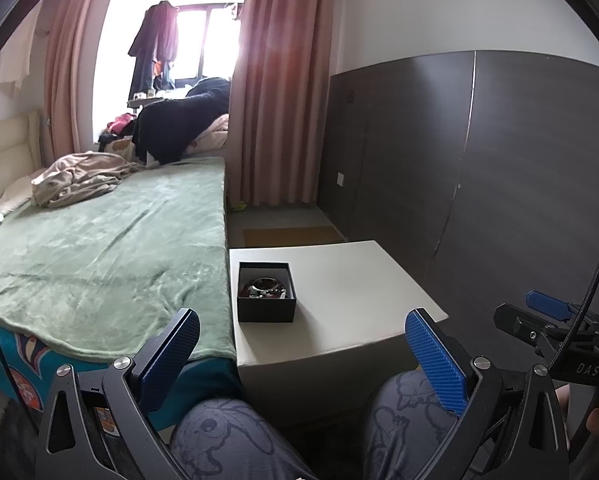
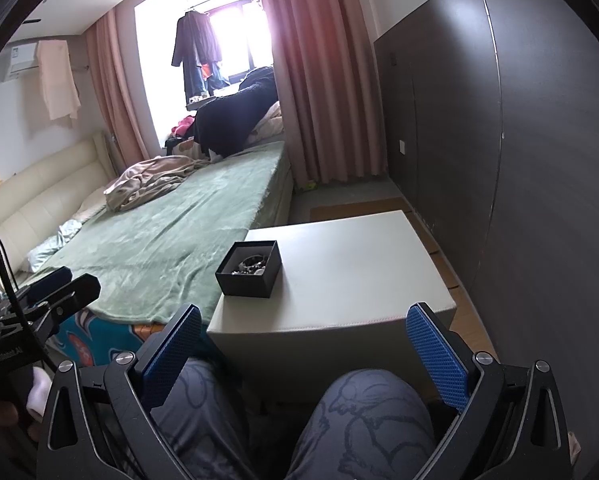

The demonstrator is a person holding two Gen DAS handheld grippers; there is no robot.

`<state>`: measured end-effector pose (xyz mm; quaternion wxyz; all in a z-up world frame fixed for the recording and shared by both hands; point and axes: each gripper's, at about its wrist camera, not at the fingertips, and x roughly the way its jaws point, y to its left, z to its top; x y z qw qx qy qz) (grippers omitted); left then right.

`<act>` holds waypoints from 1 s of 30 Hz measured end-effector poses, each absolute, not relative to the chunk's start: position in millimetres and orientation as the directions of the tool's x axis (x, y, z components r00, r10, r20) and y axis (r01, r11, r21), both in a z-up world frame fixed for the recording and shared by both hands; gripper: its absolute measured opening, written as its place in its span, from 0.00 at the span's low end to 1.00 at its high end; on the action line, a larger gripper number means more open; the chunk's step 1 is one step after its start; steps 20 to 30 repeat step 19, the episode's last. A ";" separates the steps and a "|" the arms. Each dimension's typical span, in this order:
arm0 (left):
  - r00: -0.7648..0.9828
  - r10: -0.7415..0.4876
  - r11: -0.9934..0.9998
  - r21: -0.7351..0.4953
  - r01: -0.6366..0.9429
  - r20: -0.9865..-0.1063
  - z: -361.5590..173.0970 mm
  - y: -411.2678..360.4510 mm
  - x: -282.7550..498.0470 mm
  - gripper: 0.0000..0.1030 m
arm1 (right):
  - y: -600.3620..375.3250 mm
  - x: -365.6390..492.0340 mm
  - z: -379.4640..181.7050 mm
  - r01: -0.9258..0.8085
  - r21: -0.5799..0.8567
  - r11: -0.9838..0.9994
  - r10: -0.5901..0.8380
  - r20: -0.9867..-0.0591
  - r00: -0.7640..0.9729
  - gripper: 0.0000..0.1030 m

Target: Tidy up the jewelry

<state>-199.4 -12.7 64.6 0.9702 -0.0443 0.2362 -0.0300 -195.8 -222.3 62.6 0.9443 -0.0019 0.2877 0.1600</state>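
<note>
Jewelry (image 1: pixel 264 289) fills the black box (image 2: pixel 248 276); both tools, left (image 1: pixel 301 350) and right (image 2: pixel 303 346), spread.

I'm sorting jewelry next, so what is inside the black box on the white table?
The open black square box holds a dark glossy bangle and small beaded pieces; the near wall hides anything lower.

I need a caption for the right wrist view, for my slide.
Open right gripper held back from a black box of jewelry on a white bedside table.

We read "DAS" in pale letters on the black body of the right gripper (image 1: pixel 555 320), at four o'clock in the left wrist view. Printing on the left gripper (image 2: pixel 55 296) stays illegible.
</note>
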 end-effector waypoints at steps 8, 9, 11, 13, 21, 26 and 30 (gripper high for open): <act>0.886 -0.083 0.994 -0.099 0.042 -0.456 64.2 -13.9 -200.5 0.99 | -221.9 -195.4 62.9 -0.304 0.087 0.949 0.300 -0.547 0.781 1.00; 0.886 -0.083 0.994 -0.098 0.043 -0.455 64.3 -13.7 -200.6 0.99 | -221.5 -195.3 63.3 -0.304 0.086 0.949 0.300 -0.548 0.781 1.00; 0.889 -0.081 0.994 -0.098 0.041 -0.451 63.8 -13.4 -201.7 0.99 | -220.5 -194.5 63.7 -0.305 0.083 0.949 0.299 -0.550 0.780 1.00; 0.888 -0.090 0.994 -0.100 0.050 -0.450 63.7 -13.6 -202.2 0.99 | -220.3 -193.6 63.8 -0.305 0.083 0.949 0.299 -0.551 0.779 1.00; 0.889 -0.097 0.993 -0.104 0.056 -0.448 63.3 -14.3 -201.1 0.99 | -219.4 -193.2 63.0 -0.308 0.086 0.948 0.302 -0.553 0.777 1.00; 0.889 -0.097 0.993 -0.104 0.056 -0.448 63.3 -14.3 -201.1 0.99 | -219.4 -193.2 63.0 -0.308 0.086 0.948 0.302 -0.553 0.777 1.00; 0.889 -0.097 0.993 -0.104 0.056 -0.448 63.3 -14.3 -201.1 0.99 | -219.4 -193.2 63.0 -0.308 0.086 0.948 0.302 -0.553 0.777 1.00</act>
